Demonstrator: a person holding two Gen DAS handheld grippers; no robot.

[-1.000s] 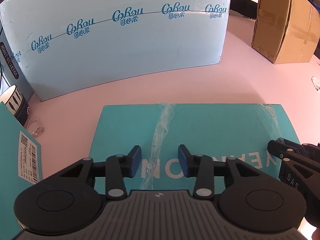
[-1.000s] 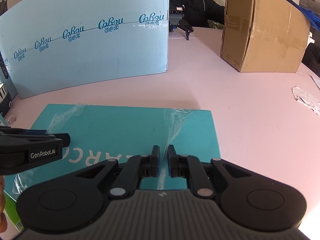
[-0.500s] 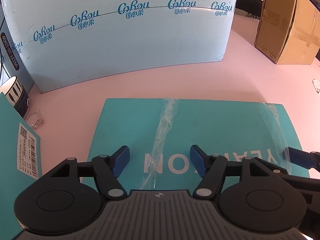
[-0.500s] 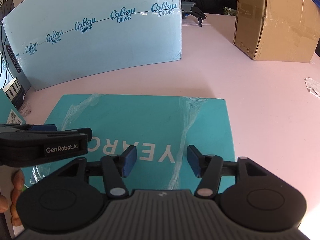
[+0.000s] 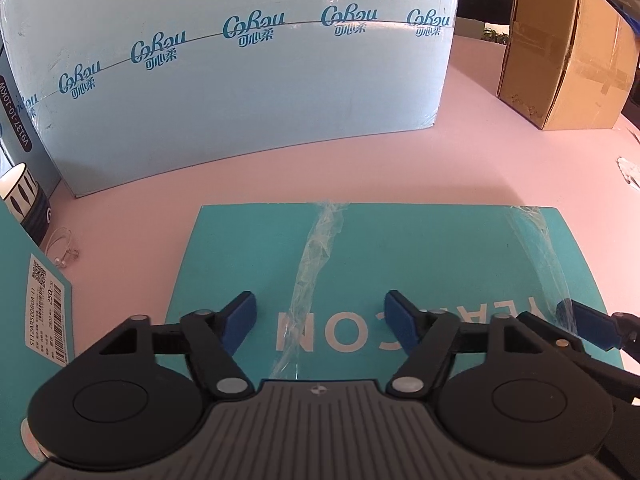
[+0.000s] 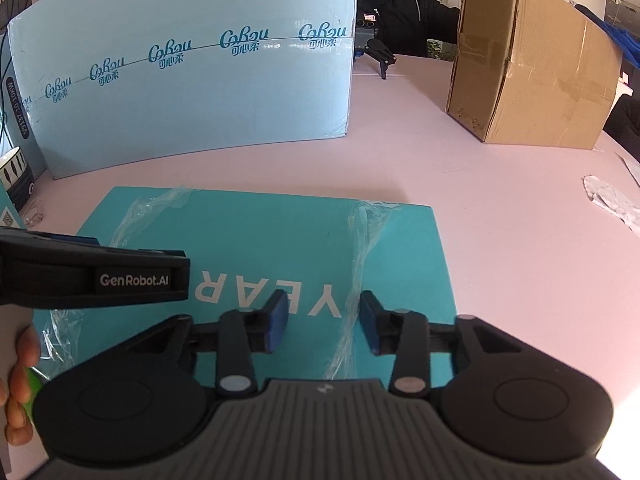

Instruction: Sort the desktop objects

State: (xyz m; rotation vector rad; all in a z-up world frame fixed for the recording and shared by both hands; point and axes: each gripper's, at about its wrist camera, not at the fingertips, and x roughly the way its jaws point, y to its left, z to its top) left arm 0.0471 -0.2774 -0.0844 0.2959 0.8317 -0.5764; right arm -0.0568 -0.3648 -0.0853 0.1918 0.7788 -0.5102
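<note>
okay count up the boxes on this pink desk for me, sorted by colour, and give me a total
Teal: 2 - flat teal box, teal box with barcode label
Light blue: 1 - light blue carton
Brown: 1 - brown cardboard box
Total: 4

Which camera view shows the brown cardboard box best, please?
The right wrist view: the cardboard box shows whole, with its taped faces and base on the pink table. In the left wrist view the same box sits at the corner, cut by the frame edge.
</note>
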